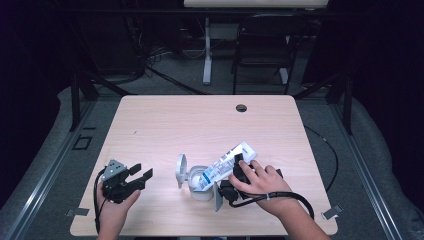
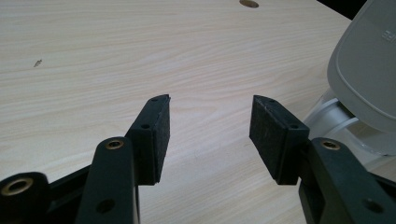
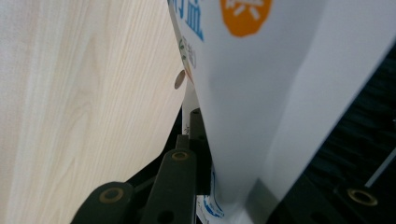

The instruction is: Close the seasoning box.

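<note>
A white tub (image 1: 200,186) stands at the table's front middle with its flip lid (image 1: 181,170) swung up on the left. A white pouch (image 1: 227,162) with blue print leans with its lower end at the tub's mouth. My right gripper (image 1: 234,172), under a hand, is shut on the pouch. In the right gripper view the pouch (image 3: 261,93) stands between the jaws of my right gripper (image 3: 243,154), and the left finger (image 3: 196,140) presses on it. My left gripper (image 1: 141,171) rests open at the front left, nothing between the jaws of that gripper (image 2: 210,126). The lid (image 2: 369,65) stands to its right.
The light wooden table (image 1: 165,125) has a round cable hole (image 1: 241,108) near its far edge. Behind the table stand a black chair (image 1: 262,50) and a white desk leg (image 1: 206,50). A black cable (image 1: 295,197) trails from the right gripper.
</note>
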Demonstrator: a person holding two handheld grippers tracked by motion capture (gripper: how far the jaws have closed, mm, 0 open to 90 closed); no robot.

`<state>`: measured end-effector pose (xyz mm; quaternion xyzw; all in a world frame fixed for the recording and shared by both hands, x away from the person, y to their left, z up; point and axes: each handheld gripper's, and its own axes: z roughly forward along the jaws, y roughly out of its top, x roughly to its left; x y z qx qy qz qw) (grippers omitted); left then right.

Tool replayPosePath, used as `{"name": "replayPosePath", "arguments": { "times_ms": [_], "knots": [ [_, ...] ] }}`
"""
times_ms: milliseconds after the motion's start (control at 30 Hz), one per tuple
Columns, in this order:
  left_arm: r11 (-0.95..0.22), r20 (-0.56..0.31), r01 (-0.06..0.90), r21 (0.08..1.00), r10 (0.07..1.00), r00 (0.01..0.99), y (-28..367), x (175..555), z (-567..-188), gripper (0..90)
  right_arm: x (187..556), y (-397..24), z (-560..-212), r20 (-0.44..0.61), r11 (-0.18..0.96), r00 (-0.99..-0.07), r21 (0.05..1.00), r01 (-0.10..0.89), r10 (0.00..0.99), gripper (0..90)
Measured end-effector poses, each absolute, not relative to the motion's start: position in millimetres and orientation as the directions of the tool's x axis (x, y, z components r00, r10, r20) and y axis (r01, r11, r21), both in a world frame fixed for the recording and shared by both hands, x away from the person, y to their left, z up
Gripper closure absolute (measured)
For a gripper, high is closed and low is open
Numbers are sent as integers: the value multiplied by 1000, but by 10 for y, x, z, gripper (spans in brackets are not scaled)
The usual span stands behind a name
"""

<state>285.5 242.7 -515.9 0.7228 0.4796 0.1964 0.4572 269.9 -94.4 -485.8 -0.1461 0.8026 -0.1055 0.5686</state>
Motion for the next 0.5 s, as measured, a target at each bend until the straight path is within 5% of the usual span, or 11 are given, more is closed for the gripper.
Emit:
{"name": "replayPosePath", "arguments": {
  "times_ms": [500],
  "knots": [
    [-123, -155, 518, 847, 873, 462, 2423, 2858, -5169, 485, 2686, -983, -4878, -894, 953, -330, -283, -107, -303, 850]
  ]
}}
